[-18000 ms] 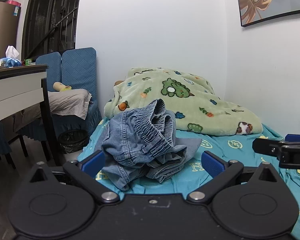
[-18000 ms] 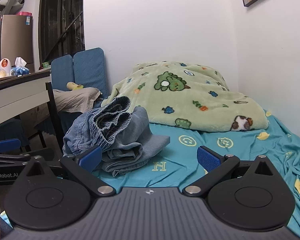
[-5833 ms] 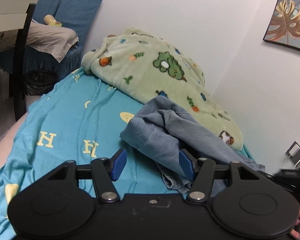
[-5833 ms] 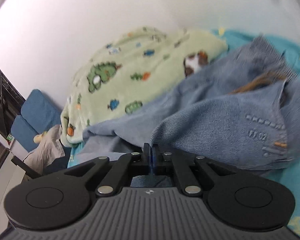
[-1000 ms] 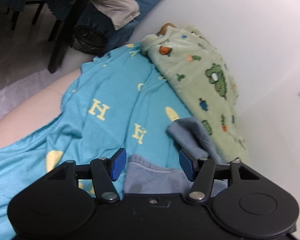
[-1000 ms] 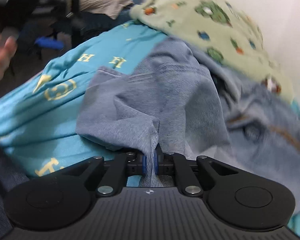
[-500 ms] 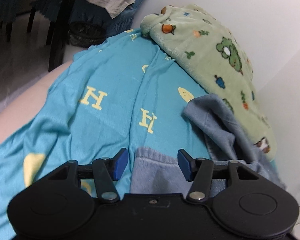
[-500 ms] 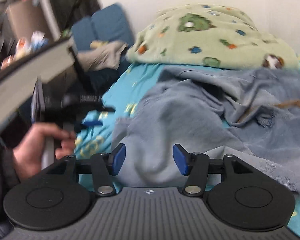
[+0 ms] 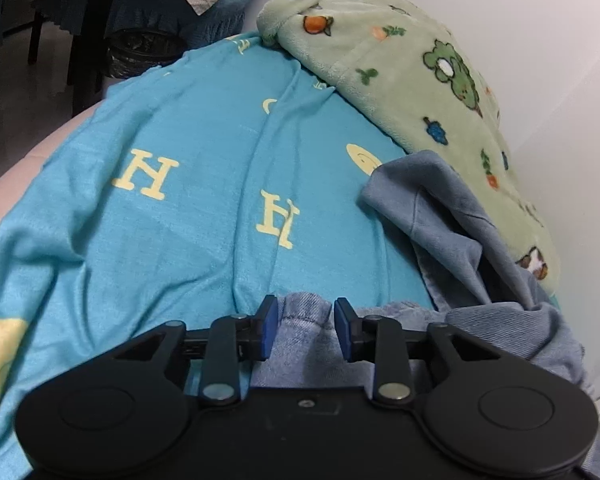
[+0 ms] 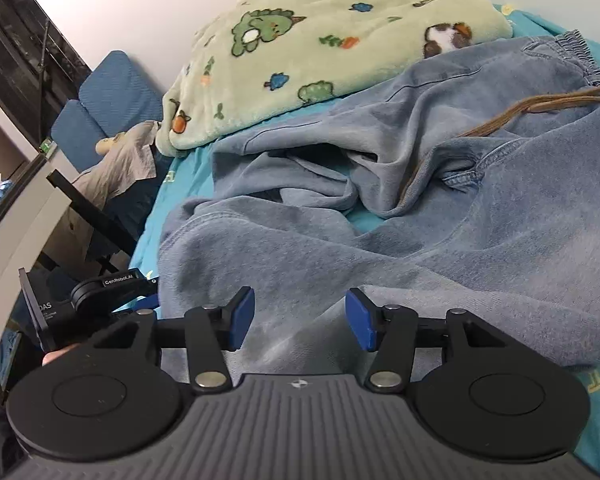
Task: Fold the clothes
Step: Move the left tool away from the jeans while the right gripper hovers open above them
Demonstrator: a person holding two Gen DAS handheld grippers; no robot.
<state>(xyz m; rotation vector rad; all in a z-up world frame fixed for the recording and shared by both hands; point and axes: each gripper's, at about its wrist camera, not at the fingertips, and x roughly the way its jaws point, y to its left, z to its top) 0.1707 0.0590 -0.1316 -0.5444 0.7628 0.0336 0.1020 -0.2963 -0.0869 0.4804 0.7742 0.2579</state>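
A pair of blue denim trousers (image 10: 440, 208) lies spread and rumpled on the turquoise bed sheet (image 9: 188, 152), with a brown drawstring at the waist. In the left wrist view one trouser leg (image 9: 432, 196) lies by the blanket. My left gripper (image 9: 303, 322) is partly open, its blue pads on either side of a denim hem (image 9: 304, 312) without pinching it. My right gripper (image 10: 300, 316) is open and empty just above the lower trouser leg. The left gripper also shows in the right wrist view (image 10: 100, 292) at the bed's edge.
A green cartoon blanket (image 10: 320, 40) is heaped at the head of the bed against the white wall. Left of the bed stand a desk (image 10: 20, 208), blue chairs (image 10: 100, 96) with beige cloth, and a black bin (image 9: 144, 48) on the floor.
My right gripper has let go of the denim and opened, then dropped lower over the leg. My left gripper has narrowed around the hem and moved closer to the bed.
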